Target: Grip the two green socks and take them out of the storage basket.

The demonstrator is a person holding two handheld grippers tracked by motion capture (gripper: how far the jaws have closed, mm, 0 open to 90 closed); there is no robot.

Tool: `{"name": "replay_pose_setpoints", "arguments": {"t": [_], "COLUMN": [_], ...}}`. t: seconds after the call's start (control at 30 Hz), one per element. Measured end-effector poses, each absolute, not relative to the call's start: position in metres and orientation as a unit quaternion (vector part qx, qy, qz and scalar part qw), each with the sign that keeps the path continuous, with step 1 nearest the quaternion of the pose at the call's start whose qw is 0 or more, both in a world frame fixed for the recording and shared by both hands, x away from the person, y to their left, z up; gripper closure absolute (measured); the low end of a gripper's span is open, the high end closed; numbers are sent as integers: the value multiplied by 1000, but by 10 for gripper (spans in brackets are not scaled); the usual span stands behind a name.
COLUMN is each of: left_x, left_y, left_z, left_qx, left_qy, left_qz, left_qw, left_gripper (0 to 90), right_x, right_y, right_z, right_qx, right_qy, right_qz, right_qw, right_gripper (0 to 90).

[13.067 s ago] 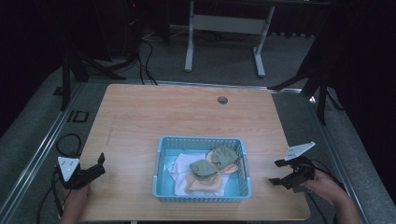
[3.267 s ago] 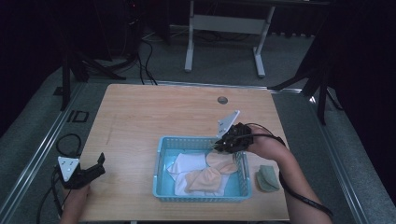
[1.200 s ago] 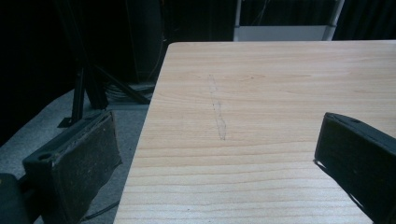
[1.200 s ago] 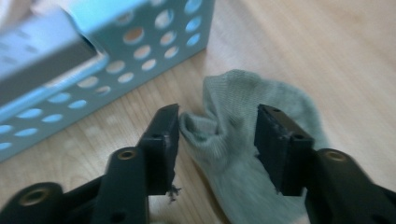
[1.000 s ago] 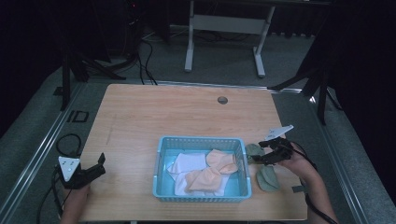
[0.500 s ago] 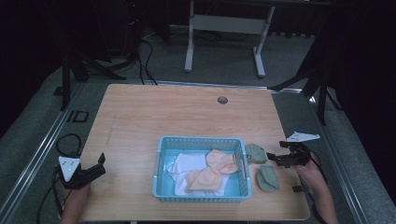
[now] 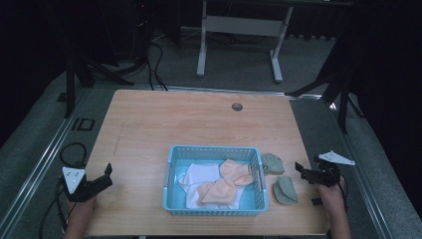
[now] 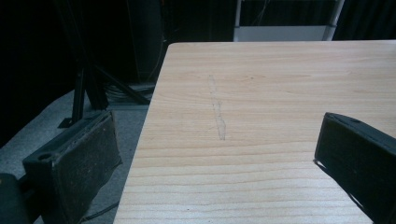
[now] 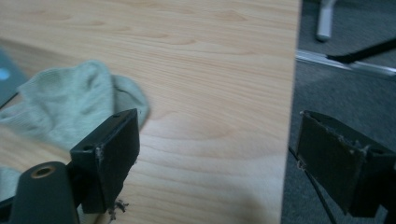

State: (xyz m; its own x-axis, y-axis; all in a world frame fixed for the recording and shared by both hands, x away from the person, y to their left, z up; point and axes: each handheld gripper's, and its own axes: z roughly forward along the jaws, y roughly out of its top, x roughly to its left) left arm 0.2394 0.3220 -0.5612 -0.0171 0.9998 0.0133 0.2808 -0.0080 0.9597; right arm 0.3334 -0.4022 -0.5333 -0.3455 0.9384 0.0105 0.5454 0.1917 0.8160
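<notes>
A blue basket [image 7: 214, 150] stands at the front middle of the wooden table, holding a white cloth [image 7: 200, 175] and peach socks [image 7: 226, 182]. Two green socks lie on the table just right of it, one farther back [image 7: 272, 163] and one nearer [image 7: 285, 189]. My right gripper [image 7: 300, 170] hovers at the table's right edge, just right of these socks. Its jaws have just been opening and are open with nothing between them. In the right gripper view [image 9: 219, 158] a green sock [image 9: 70, 107] lies behind the left jaw. My left gripper [image 7: 105, 174] [image 8: 215, 158] rests open at the front left edge.
A round cable hole [image 7: 237, 106] sits near the table's far edge. Beyond the table stands a white metal frame [image 7: 239, 25] on grey carpet, with dark stands on both sides. A metal rail [image 7: 45, 154] runs along the floor on the left.
My right gripper has let go of a green sock beside the basket and drawn away right and toward the person, to the table's right edge. The left gripper has not moved.
</notes>
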Motion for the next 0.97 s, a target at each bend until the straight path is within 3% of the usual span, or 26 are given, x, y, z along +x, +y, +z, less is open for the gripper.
{"name": "replay_pose_setpoints", "arguments": {"t": [0.43, 0.97], "left_x": [239, 240], "left_y": [322, 322], "left_z": [-561, -561], "left_qx": [565, 565], "left_qy": [566, 567], "left_qz": [431, 430], "left_qw": [418, 417], "left_gripper": [4, 5], "right_x": [303, 297], "right_y": [-411, -416], "right_z": [-537, -547], "right_qx": [577, 579], "right_qy": [642, 649], "right_qz": [375, 363], "right_qw": [338, 334], "right_gripper": [136, 139]}}
